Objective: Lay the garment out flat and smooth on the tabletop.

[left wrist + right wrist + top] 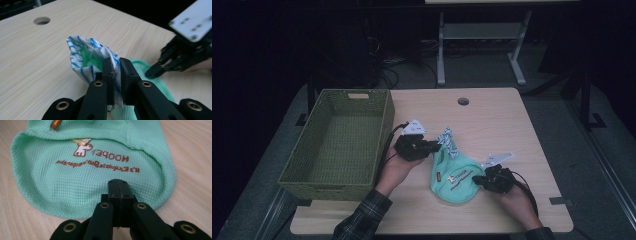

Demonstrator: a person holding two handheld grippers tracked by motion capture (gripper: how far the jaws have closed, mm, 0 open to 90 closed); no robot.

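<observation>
On the wooden table (492, 115), left tool (115, 72) pinches the garment's striped collar (80, 53); right tool (121, 191) clamps its mint hem (155, 202).

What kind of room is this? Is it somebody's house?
Probably not a house. It looks like a lab or workshop for recording tasks: a plain wooden table in a dark room, cables on the floor, and a person working with two hand-held grippers, the left gripper and right gripper.
</observation>
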